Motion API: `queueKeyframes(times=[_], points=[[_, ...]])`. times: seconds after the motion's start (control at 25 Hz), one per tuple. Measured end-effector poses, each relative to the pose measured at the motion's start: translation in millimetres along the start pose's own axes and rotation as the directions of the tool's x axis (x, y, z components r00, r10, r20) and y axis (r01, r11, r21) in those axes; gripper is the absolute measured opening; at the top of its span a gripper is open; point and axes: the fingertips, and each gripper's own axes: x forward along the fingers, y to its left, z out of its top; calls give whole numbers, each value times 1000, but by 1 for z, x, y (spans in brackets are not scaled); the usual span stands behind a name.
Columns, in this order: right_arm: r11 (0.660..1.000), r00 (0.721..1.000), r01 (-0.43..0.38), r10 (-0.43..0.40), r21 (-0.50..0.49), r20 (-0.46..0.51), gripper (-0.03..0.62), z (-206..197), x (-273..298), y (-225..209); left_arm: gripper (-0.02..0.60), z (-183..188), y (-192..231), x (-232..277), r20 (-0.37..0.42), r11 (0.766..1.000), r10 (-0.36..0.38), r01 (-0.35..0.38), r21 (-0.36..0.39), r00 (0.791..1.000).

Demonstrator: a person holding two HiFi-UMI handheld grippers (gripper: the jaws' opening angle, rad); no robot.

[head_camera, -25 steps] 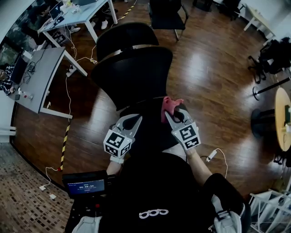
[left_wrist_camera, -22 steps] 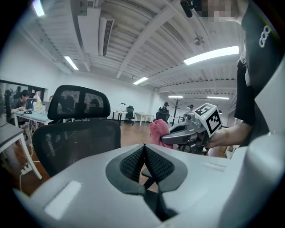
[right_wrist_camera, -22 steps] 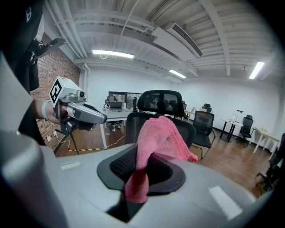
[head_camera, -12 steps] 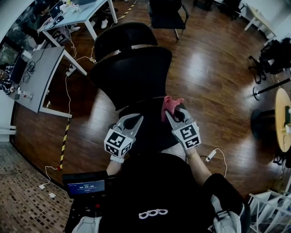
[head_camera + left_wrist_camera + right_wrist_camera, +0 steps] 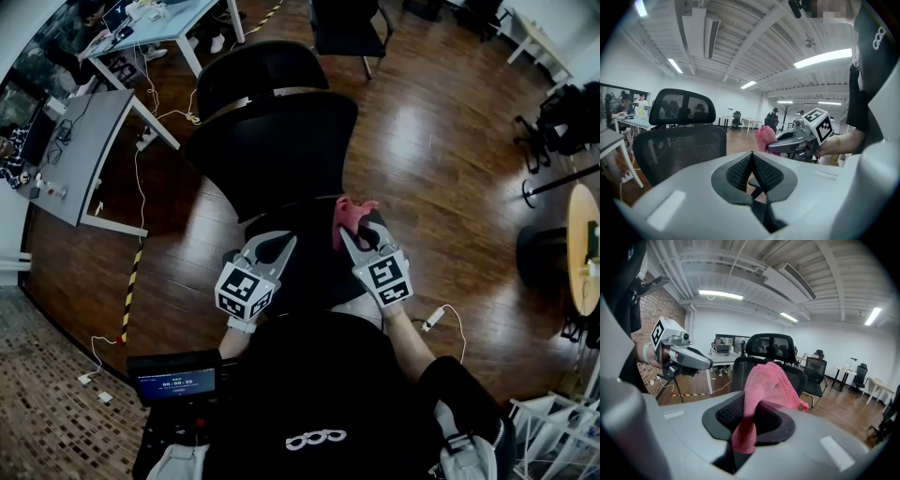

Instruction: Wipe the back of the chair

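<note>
A black mesh office chair (image 5: 272, 141) with a headrest (image 5: 258, 77) stands in front of me, its back facing me; the left gripper view shows the chair (image 5: 679, 150) and the right gripper view shows the chair (image 5: 768, 357) too. My right gripper (image 5: 354, 228) is shut on a pink cloth (image 5: 349, 216), held near the lower right of the chair back without touching it; up close the pink cloth (image 5: 766, 385) hangs from the closed jaws. My left gripper (image 5: 272, 246) is shut and empty, beside the lower left of the chair back.
Grey desks (image 5: 80, 159) and cables (image 5: 141, 187) lie to the left on the wooden floor. Another black chair (image 5: 345, 28) stands farther back. A round table (image 5: 583, 246) is at the right edge. A cable and plug (image 5: 436, 321) lie near my right arm.
The view shifted slightly; both grippers and the pink cloth stay in nearly the same place by the chair back.
</note>
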Motion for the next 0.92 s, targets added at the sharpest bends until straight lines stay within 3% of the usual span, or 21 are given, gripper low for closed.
queueKeyframes(times=[0.92], points=[[1000,999,-29,29,-2,-13,54,-7,-4,11,-9,-4,-10,1,10,1000,7,-7,-29,1000]])
